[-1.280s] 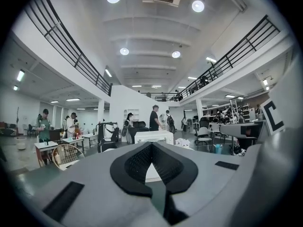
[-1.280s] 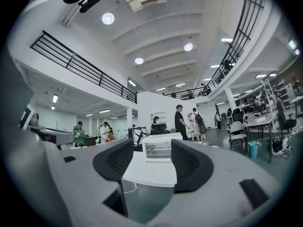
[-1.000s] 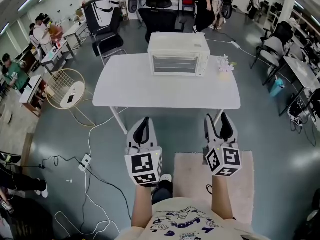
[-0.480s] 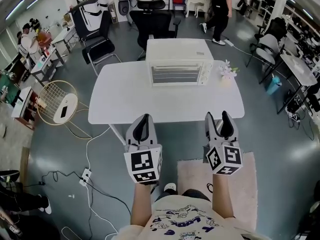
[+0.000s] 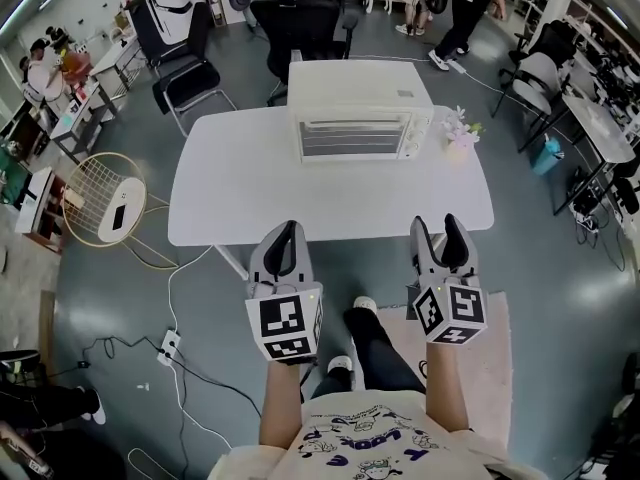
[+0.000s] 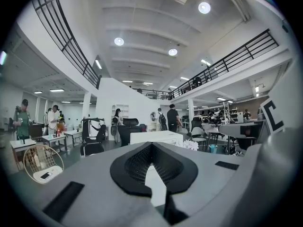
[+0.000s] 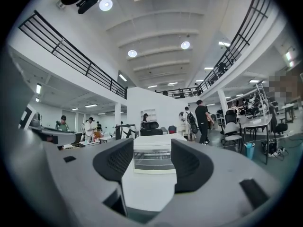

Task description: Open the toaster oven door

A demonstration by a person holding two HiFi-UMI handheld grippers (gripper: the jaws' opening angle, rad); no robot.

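Closer than a second ago, the table [image 5: 250, 193] fills more of the head view, and a leg now strides out below the tongs. At 7 o'clock in that view, the left tongs [image 5: 284, 234] are pinched together at the tips with nothing between them. At 5 o'clock, the right tongs [image 5: 437, 230] stand well apart and empty, framing the distant oven in the right gripper view. Both hang just short of the table's near edge. The oven [image 5: 360, 83] sits at the table's far edge, at 12 o'clock, with a small bunch of flowers [image 5: 461, 131] just beside it at 3 o'clock. Its door [image 5: 350, 138] faces the person, upright and closed. By my reading nothing of the task is done: only the approach is under way, and reaching the door, gripping it and pulling it open all remain.
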